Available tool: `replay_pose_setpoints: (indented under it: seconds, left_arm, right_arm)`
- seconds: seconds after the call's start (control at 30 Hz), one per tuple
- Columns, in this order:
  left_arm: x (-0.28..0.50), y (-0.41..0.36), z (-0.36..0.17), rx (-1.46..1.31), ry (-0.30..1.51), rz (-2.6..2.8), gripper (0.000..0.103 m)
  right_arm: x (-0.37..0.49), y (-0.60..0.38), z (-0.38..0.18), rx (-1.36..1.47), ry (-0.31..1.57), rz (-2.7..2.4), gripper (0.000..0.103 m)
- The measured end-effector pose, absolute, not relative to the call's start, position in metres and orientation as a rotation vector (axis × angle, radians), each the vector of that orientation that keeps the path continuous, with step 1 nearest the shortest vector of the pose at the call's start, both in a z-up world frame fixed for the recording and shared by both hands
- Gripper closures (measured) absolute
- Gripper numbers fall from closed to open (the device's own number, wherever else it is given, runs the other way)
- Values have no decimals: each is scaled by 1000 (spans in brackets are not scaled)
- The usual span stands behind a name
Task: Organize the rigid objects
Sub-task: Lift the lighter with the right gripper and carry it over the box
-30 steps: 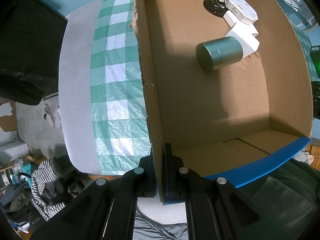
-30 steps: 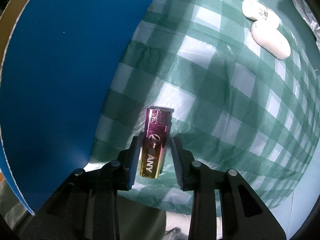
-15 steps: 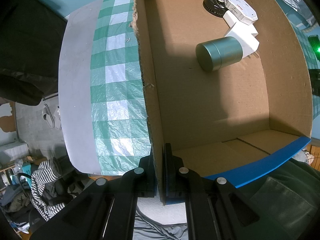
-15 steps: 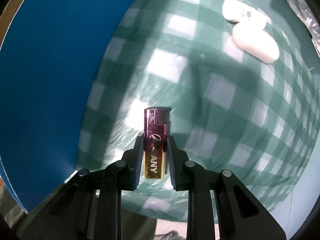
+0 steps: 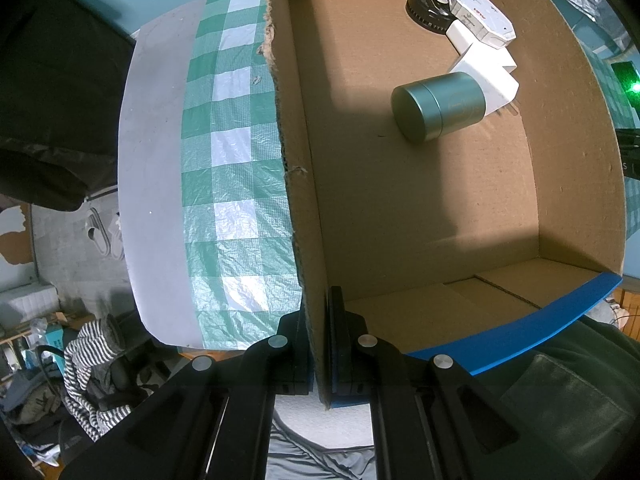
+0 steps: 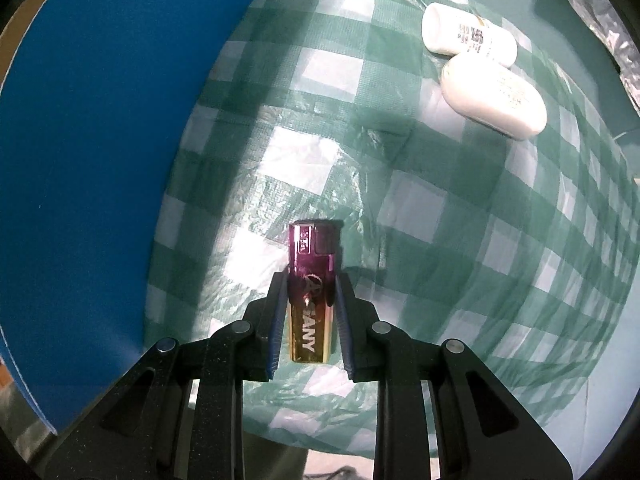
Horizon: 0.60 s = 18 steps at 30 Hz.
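With right gripper (image 6: 309, 300) clamped on the shiny purple-and-gold lighter (image 6: 312, 292) above the green checked tablecloth (image 6: 440, 240) and left gripper (image 5: 318, 344) pinching the brown cardboard box wall (image 5: 296, 184), lift clear over the blue outer side (image 6: 100, 120), release low beside the green metal canister (image 5: 438, 106).

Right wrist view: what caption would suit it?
Right gripper clamps a shiny purple-and-gold lighter above the green checked tablecloth.
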<state>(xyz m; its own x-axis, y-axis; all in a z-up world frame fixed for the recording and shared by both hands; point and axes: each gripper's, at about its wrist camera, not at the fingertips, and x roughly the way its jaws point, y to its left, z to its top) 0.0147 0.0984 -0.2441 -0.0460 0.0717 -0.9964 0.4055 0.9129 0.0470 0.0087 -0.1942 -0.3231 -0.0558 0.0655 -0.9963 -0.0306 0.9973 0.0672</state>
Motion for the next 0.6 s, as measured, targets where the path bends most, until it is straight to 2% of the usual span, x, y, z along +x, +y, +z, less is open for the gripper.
replay_pose_setpoints:
  seconds: [0.3, 0.6]
  left_arm:
    - [15, 98, -244, 376, 1606, -281, 98]
    - [14, 101, -244, 370, 1606, -286, 98]
  right_arm:
    - [5, -187, -311, 32, 1621, 79, 81]
    - [11, -180, -269, 49, 1577, 105, 81]
